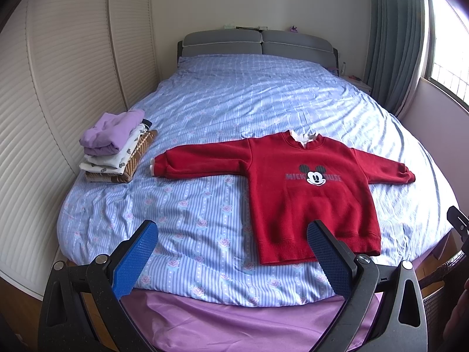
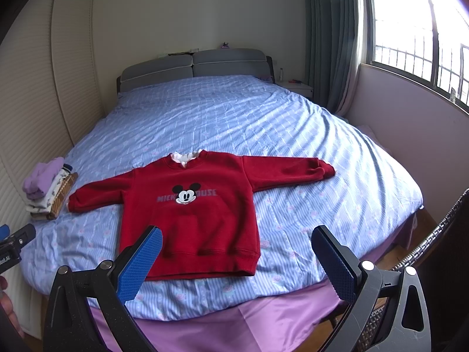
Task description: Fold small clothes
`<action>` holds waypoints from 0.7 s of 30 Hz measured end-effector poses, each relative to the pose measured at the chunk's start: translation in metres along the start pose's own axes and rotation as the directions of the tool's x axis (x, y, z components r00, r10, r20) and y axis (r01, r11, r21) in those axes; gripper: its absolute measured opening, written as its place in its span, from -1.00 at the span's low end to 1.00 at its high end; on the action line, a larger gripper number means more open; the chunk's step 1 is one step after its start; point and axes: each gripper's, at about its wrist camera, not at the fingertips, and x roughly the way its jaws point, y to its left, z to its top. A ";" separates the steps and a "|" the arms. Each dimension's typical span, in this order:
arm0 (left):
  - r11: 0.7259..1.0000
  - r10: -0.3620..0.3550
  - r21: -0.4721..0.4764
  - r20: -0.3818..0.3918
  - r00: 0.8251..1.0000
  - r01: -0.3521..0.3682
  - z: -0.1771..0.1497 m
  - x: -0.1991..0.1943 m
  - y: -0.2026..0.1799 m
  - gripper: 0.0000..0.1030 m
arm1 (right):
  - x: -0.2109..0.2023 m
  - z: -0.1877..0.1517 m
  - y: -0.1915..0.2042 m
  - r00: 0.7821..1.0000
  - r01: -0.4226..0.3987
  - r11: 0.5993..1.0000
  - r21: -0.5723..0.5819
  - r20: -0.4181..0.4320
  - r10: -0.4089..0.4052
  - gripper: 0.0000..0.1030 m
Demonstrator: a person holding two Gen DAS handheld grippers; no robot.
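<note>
One red sweatshirt (image 1: pixel 296 193) lies flat and face up near the foot of the bed (image 1: pixel 234 94), both sleeves spread out to the sides, a cartoon mouse printed on its chest. One stack of folded clothes (image 1: pixel 117 149) sits well apart from it toward the bed's left edge, a lilac piece on top. Two hand-held grippers hover above the foot end: the left hand-held gripper (image 1: pixel 233 259) and the right hand-held gripper (image 2: pixel 236 264) both have their blue pads spread wide apart, holding nothing. The bed has a blue striped floral cover over a purple sheet (image 1: pixel 234 322) and a grey headboard (image 1: pixel 258 42). Louvred wardrobe doors (image 1: pixel 58 94) stand on the left; a curtain (image 2: pixel 331 38) and a barred window (image 2: pixel 416 29) are on the right.
</note>
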 end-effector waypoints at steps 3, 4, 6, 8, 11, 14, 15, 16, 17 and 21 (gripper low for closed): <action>1.000 -0.002 0.000 -0.003 1.000 0.002 -0.001 0.001 -0.002 1.00 | 0.001 0.000 0.000 1.000 -0.001 1.000 0.001 0.000 0.001 0.98; 1.000 -0.002 0.002 -0.004 1.000 0.002 -0.001 0.002 -0.003 1.00 | 0.001 0.000 -0.001 1.000 -0.001 1.000 0.001 0.000 0.001 0.98; 1.000 -0.004 0.007 -0.008 1.000 0.004 0.000 0.005 -0.007 1.00 | 0.002 -0.001 -0.001 1.000 -0.001 1.000 0.000 0.001 0.001 0.98; 1.000 -0.005 0.012 -0.010 1.000 0.006 0.002 0.010 -0.011 1.00 | 0.003 -0.001 -0.002 1.000 0.000 1.000 0.002 0.002 0.000 0.98; 1.000 -0.009 0.023 0.004 1.000 0.009 0.011 0.020 -0.022 1.00 | 0.016 -0.002 -0.006 1.000 0.002 1.000 0.017 -0.001 -0.002 0.98; 0.999 -0.021 0.028 0.031 0.999 0.020 0.023 0.031 -0.038 1.00 | 0.026 0.003 -0.015 1.000 0.011 0.999 0.042 0.002 -0.011 0.98; 0.999 -0.027 0.032 0.041 0.999 0.026 0.028 0.035 -0.045 1.00 | 0.031 0.007 -0.020 1.000 0.017 0.998 0.056 0.011 -0.017 0.98; 0.999 -0.033 0.038 0.050 0.998 0.031 0.033 0.039 -0.052 1.00 | 0.034 0.009 -0.023 1.000 0.020 0.998 0.063 0.016 -0.021 0.98; 0.998 -0.040 0.047 0.061 0.997 0.038 0.039 0.044 -0.061 1.00 | 0.039 0.012 -0.029 0.999 0.023 0.997 0.076 0.024 -0.025 0.98; 0.994 -0.074 0.085 0.087 0.993 0.067 0.063 0.068 -0.099 1.00 | 0.060 0.026 -0.052 0.998 0.041 0.991 0.129 0.038 -0.047 0.98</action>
